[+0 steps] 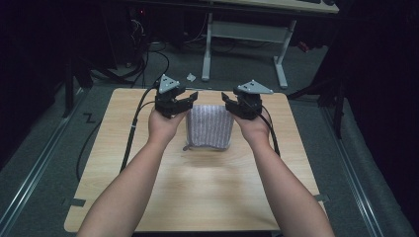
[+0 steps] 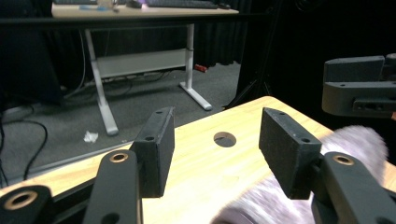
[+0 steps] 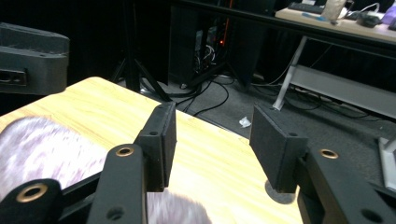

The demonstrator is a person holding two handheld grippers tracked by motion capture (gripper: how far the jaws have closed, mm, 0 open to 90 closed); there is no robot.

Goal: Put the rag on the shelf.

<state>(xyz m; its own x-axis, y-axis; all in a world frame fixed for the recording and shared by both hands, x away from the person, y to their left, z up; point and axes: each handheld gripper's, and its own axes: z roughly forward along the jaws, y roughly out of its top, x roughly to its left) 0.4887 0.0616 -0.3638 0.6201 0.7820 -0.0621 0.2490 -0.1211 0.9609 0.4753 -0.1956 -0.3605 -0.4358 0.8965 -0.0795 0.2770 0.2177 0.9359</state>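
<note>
Jaws parted wide on both units, nothing between them. Folded striped cloth (image 1: 209,127): centre frame, on wooden table (image 1: 197,192). Left gripper (image 1: 184,103): at cloth's upper left corner. Right gripper (image 1: 231,102): at its upper right corner. White desk frame (image 1: 244,42): top centre, on floor.
</note>
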